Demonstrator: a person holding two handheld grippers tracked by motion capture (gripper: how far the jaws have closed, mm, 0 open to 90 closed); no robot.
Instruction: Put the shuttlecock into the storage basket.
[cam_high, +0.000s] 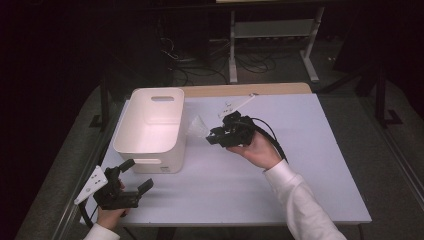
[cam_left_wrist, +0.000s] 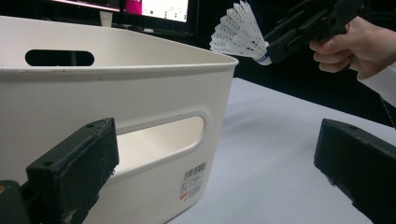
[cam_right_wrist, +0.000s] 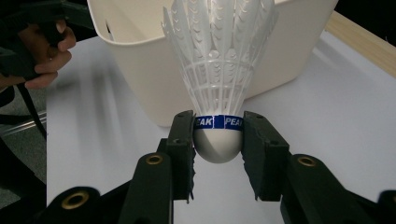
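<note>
While the high view shows the right gripper (cam_high: 212, 136) beside the white bin (cam_high: 150, 130), the left gripper view shows the left gripper (cam_left_wrist: 215, 172) spread empty near its wall, and the right gripper view shows jaws pinching the shuttlecock (cam_right_wrist: 218, 93) by its cork, probably for dropping inside.

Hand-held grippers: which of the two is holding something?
The right hand-held gripper: it pinches a white feathered shuttlecock by its cork; the left hand-held gripper stands open, empty.

Black claws (cam_right_wrist: 218, 140), brass screws, white sleeves (cam_high: 295, 192)
</note>
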